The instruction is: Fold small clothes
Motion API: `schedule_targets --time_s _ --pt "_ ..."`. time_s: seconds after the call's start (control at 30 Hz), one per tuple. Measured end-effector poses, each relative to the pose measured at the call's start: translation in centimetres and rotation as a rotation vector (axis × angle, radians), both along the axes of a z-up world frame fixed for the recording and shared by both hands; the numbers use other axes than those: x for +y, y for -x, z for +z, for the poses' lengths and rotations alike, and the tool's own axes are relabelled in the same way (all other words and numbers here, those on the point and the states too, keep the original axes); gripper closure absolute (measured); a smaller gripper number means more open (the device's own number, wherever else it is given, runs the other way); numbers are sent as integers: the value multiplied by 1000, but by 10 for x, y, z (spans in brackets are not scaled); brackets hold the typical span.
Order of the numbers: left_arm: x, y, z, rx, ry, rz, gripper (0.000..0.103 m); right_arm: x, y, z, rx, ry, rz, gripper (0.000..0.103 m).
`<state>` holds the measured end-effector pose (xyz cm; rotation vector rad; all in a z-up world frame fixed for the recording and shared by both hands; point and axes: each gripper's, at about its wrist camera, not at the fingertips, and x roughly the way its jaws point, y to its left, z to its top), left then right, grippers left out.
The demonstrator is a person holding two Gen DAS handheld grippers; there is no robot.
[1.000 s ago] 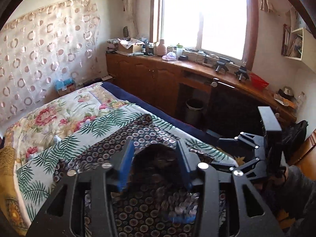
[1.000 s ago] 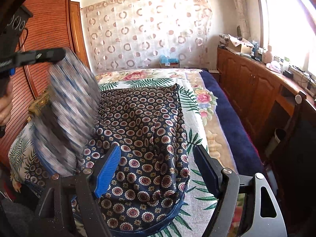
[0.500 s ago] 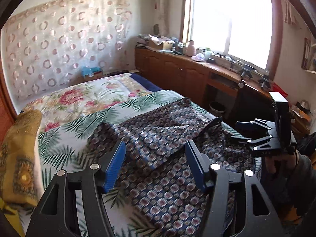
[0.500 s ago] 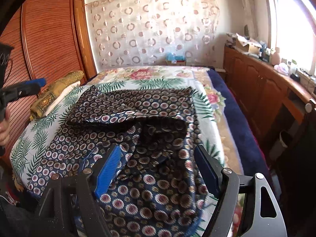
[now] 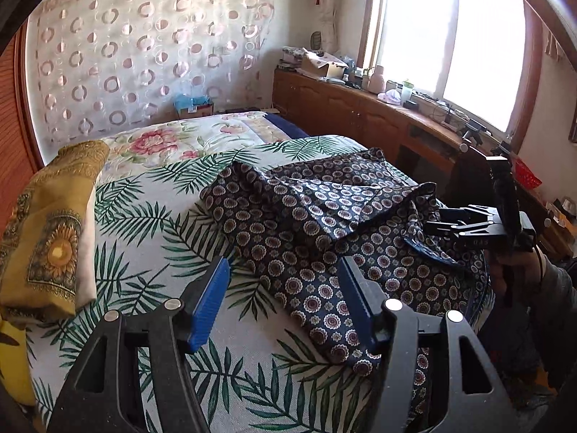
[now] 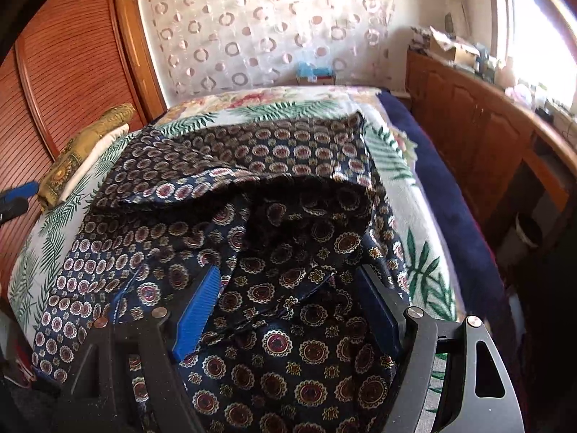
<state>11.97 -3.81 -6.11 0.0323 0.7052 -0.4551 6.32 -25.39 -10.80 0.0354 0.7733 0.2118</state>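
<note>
Both claws hang open over the rumpled garment.

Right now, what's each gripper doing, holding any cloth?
Left gripper: open, jaws just opened, holding nothing, above the navy medallion-print garment.
Right gripper: open, empty, over the same garment.

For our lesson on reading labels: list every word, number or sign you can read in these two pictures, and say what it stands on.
No text can be read with certainty.
Pale marking on the body of the right hand-held gripper: too small to read.
Print on the blue package by the curtain: too blurred to read.
</note>
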Motion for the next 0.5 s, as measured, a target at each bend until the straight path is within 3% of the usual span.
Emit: schedule_targets --time_s 0.1,0.2,0.3,0.33,0.37,0.5 --pt "2 1 -3 6 0 2 39 -1 -5 3 3 -3 2 25" --pt "2 1 -3 5 6 3 39 4 -10 6 -1 23 11 36" --pt "2 3 -4 6 9 5 39 11 -14 6 -11 48 23 68" --pt "2 3 -4 7 8 5 39 12 -15 7 -20 55 25 87" --pt "2 3 -5 8 8 6 39 14 -14 8 -31 59 28 96" --pt "3 3 -6 12 7 10 39 18 -3 14 -89 48 51 99"
